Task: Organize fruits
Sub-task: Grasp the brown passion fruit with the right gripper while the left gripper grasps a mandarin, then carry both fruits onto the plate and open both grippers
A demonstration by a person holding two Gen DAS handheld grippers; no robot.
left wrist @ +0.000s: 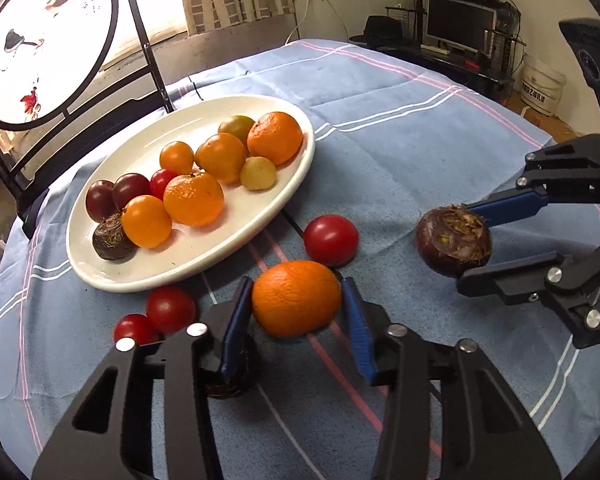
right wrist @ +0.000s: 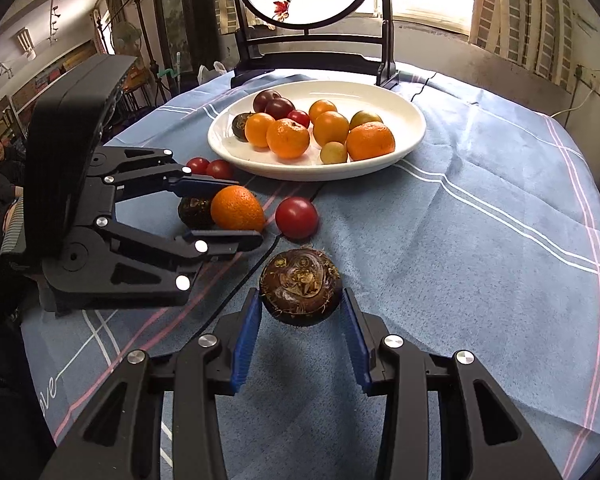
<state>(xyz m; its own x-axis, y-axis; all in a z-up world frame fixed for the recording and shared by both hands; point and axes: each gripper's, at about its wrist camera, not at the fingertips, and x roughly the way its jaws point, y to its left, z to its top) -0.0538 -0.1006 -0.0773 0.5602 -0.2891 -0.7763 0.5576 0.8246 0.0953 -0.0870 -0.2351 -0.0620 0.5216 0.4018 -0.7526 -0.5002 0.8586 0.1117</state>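
Observation:
My left gripper (left wrist: pixel 297 300) is shut on an orange (left wrist: pixel 296 298) and holds it just above the cloth; it also shows in the right wrist view (right wrist: pixel 236 210). My right gripper (right wrist: pixel 302 300) is shut on a dark brown water chestnut (right wrist: pixel 301 287), seen in the left wrist view (left wrist: pixel 454 246) to the right of the orange. A white oval plate (left wrist: pixel 228 240) behind holds several oranges, dark plums, a cherry tomato and another chestnut. Loose on the cloth lie a red tomato (left wrist: pixel 331 240), two small tomatoes (left wrist: pixel 171 309) and a chestnut (left wrist: pixel 236 376) under my left fingers.
The round table has a blue striped cloth (left wrist: pixel 420 152). A black stand with a round painted screen (left wrist: pixel 48 36) rises behind the plate. A black cable (right wrist: pixel 236 296) runs across the cloth. A desk with a monitor (left wrist: pixel 460 24) stands beyond the table.

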